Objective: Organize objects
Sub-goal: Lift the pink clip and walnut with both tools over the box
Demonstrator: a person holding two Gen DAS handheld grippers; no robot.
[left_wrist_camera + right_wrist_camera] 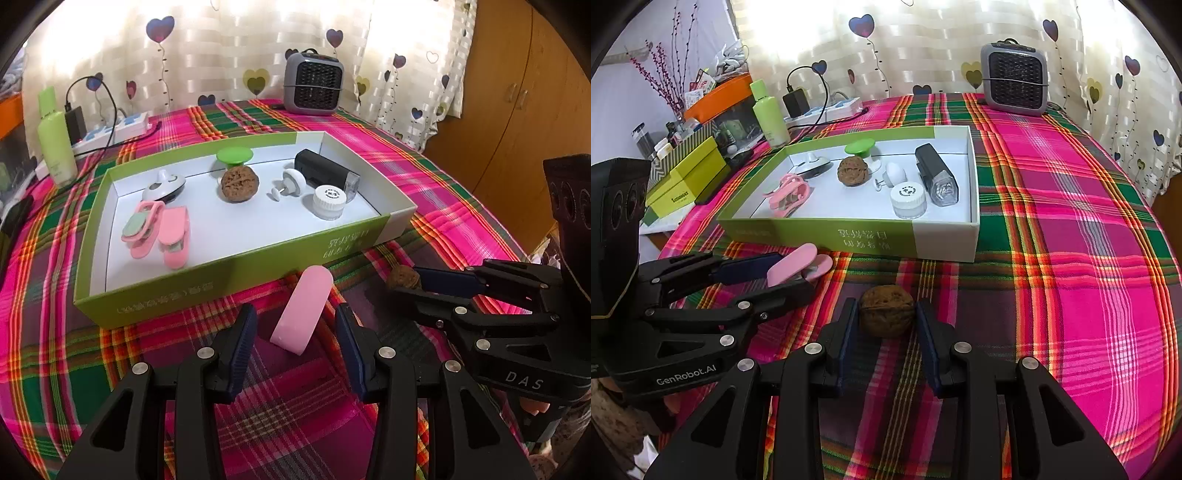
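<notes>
We've got both tongs down on the table just in front of the box (236,273). Left tongs (295,332) sit released either side of the pink clip (301,308), right tongs (886,321) released around the walnut (886,310) w/ small gaps (not gripped yet). Prob. both go in the box, beside their matching clips and walnut.

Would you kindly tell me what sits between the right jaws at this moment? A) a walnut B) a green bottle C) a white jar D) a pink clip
A: in the right wrist view a walnut rests on the cloth between the right gripper jaws, which are open with gaps on both sides.
</notes>
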